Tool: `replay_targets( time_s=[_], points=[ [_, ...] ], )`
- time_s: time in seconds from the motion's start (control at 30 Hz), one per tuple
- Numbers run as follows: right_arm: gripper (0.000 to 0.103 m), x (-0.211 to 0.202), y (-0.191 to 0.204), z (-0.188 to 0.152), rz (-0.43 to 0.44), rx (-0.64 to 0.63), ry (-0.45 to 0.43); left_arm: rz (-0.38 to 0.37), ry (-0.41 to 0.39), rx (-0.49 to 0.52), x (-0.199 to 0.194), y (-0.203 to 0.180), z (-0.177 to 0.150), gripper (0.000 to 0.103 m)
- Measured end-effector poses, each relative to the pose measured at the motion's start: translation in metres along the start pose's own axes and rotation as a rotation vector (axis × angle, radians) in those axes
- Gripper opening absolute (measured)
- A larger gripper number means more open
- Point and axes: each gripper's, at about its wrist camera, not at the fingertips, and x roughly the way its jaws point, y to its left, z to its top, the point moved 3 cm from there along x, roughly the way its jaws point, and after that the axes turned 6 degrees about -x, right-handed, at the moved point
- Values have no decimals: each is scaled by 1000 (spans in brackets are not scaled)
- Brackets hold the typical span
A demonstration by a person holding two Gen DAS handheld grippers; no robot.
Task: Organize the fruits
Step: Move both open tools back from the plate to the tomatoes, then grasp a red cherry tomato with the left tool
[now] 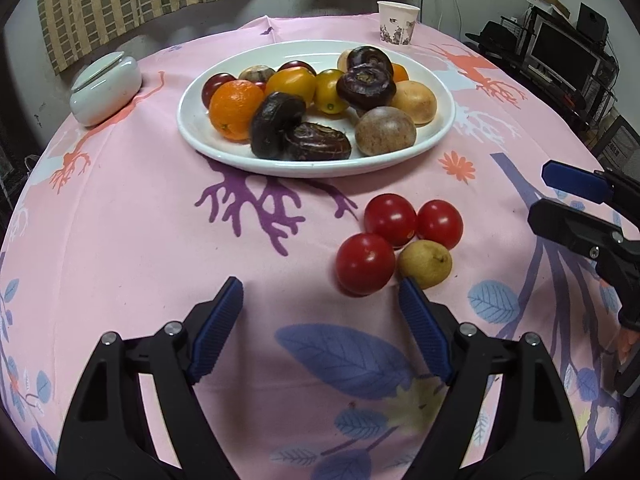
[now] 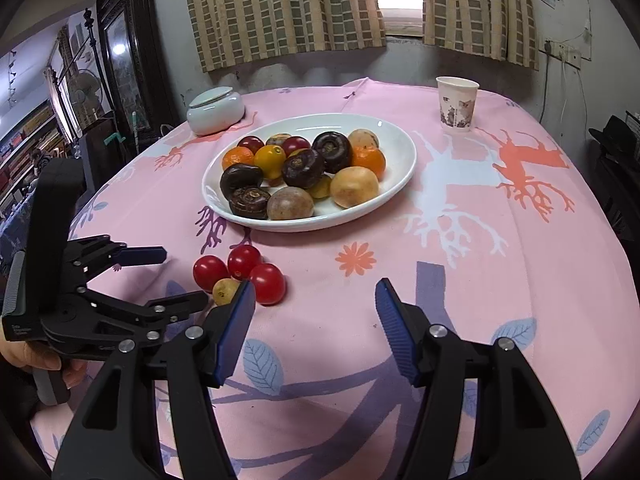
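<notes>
A white oval plate (image 1: 400,160) (image 2: 400,188) holds oranges, yellow and red tomatoes, dark water chestnuts and tan round fruits. In front of it on the pink cloth lie three red tomatoes (image 1: 390,218) (image 2: 267,283) and a small yellow-green fruit (image 1: 425,263) (image 2: 225,290), touching each other. My left gripper (image 1: 322,308) is open and empty, just near and left of that cluster. My right gripper (image 2: 316,304) is open and empty, to the right of the cluster. The right gripper shows at the right edge of the left wrist view (image 1: 560,208); the left gripper shows at the left of the right wrist view (image 2: 176,276).
A white lidded jar (image 1: 106,88) (image 2: 216,110) stands at the table's far left. A paper cup (image 1: 397,24) (image 2: 456,104) stands at the far right. Curtains and a wall lie behind the table; furniture stands on both sides.
</notes>
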Motion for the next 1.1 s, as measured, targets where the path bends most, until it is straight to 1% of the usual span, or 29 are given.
replay_targets(
  time_s=[0.07,0.13,0.17,0.2,0.23,0.27,0.3,0.37,0.47,0.53,0.67,0.77,0.87,0.93,1.0,1.1],
  points=[
    [63,2,0,0,-3,-2,4,-1,-2,11,2,-3,1,77],
    [63,3,0,-1,-5,-3,10,-28,5,11,5,-4,2,63],
    [63,4,0,-1,-5,-3,13,-31,3,9,6,-5,2,61],
    [63,4,0,-2,-2,-3,16,-31,-7,19,5,-8,2,54],
    [63,5,1,-2,1,-4,18,-46,-13,35,4,-11,2,41],
    [63,6,2,-2,4,-6,21,-63,-15,50,2,-15,0,33],
    [63,6,2,-2,4,-9,22,-65,-15,64,1,-19,-1,30],
    [63,7,3,-3,1,-13,25,-67,-7,70,-1,-22,-3,30],
    [63,9,1,-4,-2,-6,34,-96,18,20,-7,-13,-6,30],
    [63,12,-1,-5,-5,3,41,-98,3,4,-15,-5,-9,30],
    [64,18,-4,-8,-11,20,62,-79,-39,-34,-22,11,-12,30],
    [64,22,-1,-10,-7,17,65,-80,-48,-64,-22,22,-11,30],
    [64,25,4,-11,-29,-10,73,-83,-71,-68,-26,26,-10,30],
    [64,29,6,-10,-63,-21,101,-96,-80,-60,-29,26,-10,30],
    [64,32,8,-10,-67,-33,112,-126,-79,-62,-30,26,-11,30],
    [64,39,13,-11,-76,-60,142,-148,-58,-59,-27,25,-12,30]
  ],
)
